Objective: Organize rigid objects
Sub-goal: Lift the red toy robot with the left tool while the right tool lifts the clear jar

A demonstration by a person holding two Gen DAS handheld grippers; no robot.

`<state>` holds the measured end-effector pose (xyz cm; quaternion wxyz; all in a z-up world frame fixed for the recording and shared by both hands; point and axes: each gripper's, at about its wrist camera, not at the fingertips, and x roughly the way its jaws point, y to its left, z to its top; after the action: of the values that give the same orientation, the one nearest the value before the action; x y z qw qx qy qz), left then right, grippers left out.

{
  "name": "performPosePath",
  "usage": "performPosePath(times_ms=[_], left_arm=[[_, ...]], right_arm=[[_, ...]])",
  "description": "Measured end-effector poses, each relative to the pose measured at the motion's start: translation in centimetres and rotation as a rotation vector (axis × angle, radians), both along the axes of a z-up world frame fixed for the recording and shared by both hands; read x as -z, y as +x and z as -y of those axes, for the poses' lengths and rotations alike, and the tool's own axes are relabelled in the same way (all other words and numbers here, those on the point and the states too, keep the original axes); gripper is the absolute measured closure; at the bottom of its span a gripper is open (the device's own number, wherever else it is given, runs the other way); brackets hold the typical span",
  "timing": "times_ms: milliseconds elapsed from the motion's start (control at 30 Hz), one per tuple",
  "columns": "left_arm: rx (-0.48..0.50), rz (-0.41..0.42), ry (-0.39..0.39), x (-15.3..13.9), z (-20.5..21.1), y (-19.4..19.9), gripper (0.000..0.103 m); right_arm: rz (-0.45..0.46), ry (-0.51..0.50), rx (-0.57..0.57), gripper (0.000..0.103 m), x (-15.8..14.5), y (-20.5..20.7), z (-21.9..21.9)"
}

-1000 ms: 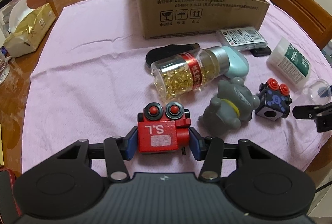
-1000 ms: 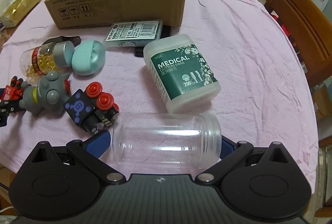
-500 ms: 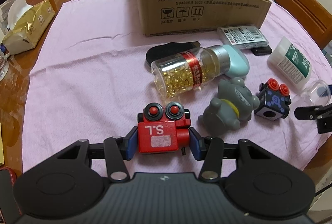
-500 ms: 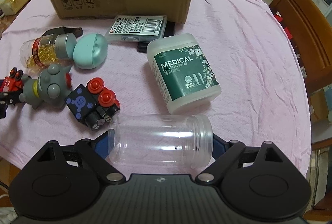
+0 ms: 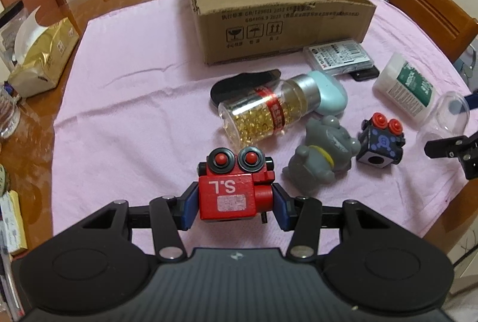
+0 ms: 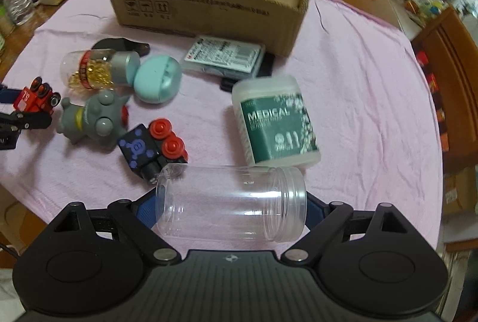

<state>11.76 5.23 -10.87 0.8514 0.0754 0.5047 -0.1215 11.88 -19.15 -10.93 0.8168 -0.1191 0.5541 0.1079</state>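
A red toy train [image 5: 228, 196] marked "S.L" sits between the blue pads of my left gripper [image 5: 236, 204], which is shut on its sides just above the pink cloth [image 5: 128, 125]. In the right wrist view that train [image 6: 35, 98] shows at the far left. A clear empty plastic jar [image 6: 230, 199] lies crosswise in my right gripper [image 6: 231, 210], with one pad on its base and one on its mouth. The open cardboard box [image 5: 283, 32] stands at the back of the table, empty inside.
On the cloth lie a bottle of gold capsules [image 5: 263, 116], a grey toy animal [image 5: 322, 154], a black cube with red knobs [image 6: 152, 148], a teal case [image 6: 158, 80], a cotton swab tub [image 6: 274, 125] and a flat pack [image 6: 224, 56]. A tissue pack [image 5: 38, 65] and wooden chairs [image 5: 418, 8] ring the table.
The right gripper's jaws narrowed onto the ends of the clear jar, and the wrist rolled, tilting its view. The left gripper kept its hold on the train and barely moved.
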Motion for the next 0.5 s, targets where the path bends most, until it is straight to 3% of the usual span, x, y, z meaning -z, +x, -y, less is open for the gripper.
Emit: performPosePath(times_ms=[267,500], left_arm=[[0.093,0.0,-0.021,-3.6,0.2,0.3,0.054],[0.168,0.103,-0.031,-8.0,1.5,2.8,0.054]], right_arm=[[0.019,0.05,-0.127,0.01,-3.3,0.4,-0.5],[0.083,0.111,-0.191,0.01,-6.6,2.4,-1.1]])
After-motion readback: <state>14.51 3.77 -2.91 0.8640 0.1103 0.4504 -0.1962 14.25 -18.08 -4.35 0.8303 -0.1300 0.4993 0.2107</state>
